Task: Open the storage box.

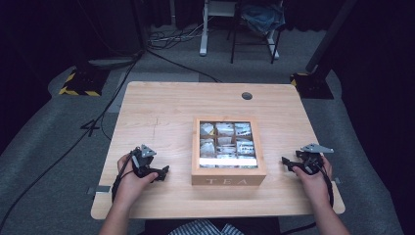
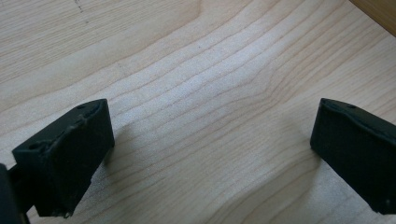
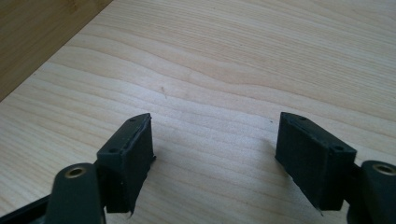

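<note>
Jaws spread wide on both sides, nothing between them but bare wood grain. The left gripper (image 1: 157,172) rests low on the table (image 1: 161,112) to the left of the tea box (image 1: 228,177), the right gripper (image 1: 292,164) mirrors it on the far side, each well apart from the box. That reads like a ready stance, flanking the thing likely to be handled. The box itself sits centred near the front edge: pale wood, "TEA" on its front wall, a clear lid apparently closed over compartments packed with tea sachets (image 1: 225,139).
</note>
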Demonstrator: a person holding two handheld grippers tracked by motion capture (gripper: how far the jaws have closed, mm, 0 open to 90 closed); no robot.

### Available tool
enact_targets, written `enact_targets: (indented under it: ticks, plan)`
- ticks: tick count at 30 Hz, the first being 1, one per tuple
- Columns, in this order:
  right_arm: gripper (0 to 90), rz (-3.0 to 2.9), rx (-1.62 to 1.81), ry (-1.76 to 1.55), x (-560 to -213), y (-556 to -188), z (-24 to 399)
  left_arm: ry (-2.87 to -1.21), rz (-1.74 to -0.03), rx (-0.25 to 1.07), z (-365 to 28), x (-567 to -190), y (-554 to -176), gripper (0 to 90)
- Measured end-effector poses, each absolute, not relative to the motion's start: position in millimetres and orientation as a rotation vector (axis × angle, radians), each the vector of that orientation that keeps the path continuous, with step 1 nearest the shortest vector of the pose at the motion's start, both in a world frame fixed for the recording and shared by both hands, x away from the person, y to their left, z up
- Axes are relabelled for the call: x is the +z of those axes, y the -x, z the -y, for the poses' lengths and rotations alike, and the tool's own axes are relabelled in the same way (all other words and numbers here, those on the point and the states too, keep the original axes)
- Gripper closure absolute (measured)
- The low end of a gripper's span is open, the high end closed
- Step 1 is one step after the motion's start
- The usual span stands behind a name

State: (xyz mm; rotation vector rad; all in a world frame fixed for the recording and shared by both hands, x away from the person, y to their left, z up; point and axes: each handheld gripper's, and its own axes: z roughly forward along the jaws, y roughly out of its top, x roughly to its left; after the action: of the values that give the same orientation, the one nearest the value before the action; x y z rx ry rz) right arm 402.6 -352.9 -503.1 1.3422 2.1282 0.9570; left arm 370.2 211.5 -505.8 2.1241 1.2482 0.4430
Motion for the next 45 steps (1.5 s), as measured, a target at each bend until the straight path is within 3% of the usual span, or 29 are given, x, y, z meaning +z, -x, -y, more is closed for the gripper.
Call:
enact_targets:
  ticks: [8, 27, 45]
  plan:
    - [38.7, -2.134, 0.961, -1.339, -501, -398, 357, -2.122, -1.250, 0.442, -212, -506, -370, 0.4]
    - [39.2, -2.133, 0.975, -1.358, -483, -385, 359, -2.129, -1.241, 0.439, -212, -506, -371, 0.4]
    - [38.2, -2.157, 1.078, -1.256, -439, -363, 345, -2.130, -1.235, 0.436, -212, -506, -372, 0.4]
